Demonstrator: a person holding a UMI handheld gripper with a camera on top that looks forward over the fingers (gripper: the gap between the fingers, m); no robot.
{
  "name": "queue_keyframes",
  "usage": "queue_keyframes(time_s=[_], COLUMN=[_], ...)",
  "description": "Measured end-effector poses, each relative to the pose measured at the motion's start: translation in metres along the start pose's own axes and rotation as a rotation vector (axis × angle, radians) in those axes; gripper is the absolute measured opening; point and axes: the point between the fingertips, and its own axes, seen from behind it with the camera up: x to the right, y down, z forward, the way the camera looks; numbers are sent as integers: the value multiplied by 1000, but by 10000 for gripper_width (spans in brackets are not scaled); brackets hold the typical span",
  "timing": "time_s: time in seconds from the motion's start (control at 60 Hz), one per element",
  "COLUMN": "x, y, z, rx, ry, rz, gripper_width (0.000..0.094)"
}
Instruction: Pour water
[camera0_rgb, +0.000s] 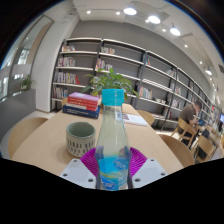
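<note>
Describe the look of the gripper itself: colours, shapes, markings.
Only the gripper front shows: two pale grey, blocky fingers, with a magenta pad on the inner face. The clear, blue-capped bottle between them hides the middle. No cables, markings, hand or sleeve are visible.

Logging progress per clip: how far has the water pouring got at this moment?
Done: the gripper has the capped bottle upright between its fingers, apparently gripped. In hand: the bottle is held above the table, level with the green cup just beside it. Left: the blue cap is still on, the bottle is not tilted, and no water is flowing, so the pour itself has not begun.
</note>
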Motion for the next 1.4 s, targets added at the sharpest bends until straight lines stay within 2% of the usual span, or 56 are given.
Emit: queue_keyframes(time_s=[0.117,0.217,0.367,0.517,0.767,0.883,0.967,1.183,1.283,1.4], x=[36,62,71,63,40,24,16,13,13,3], y=[1,-27,-75,-101,-114,-115,-115,-106,-113,-142], z=[28,46,63,83,109,115,117,119,114,94], rx=[-80,-90,-62,-20,23,72,101,77,78,120], ry=[71,112,139,157,176,182,201,194,168,113], rz=[-263,-541,-950,-1368,-1811,-1974,-2040,-2028,-1830,-1454], gripper_width=[355,355,361,359,359,359,358,358,356,358])
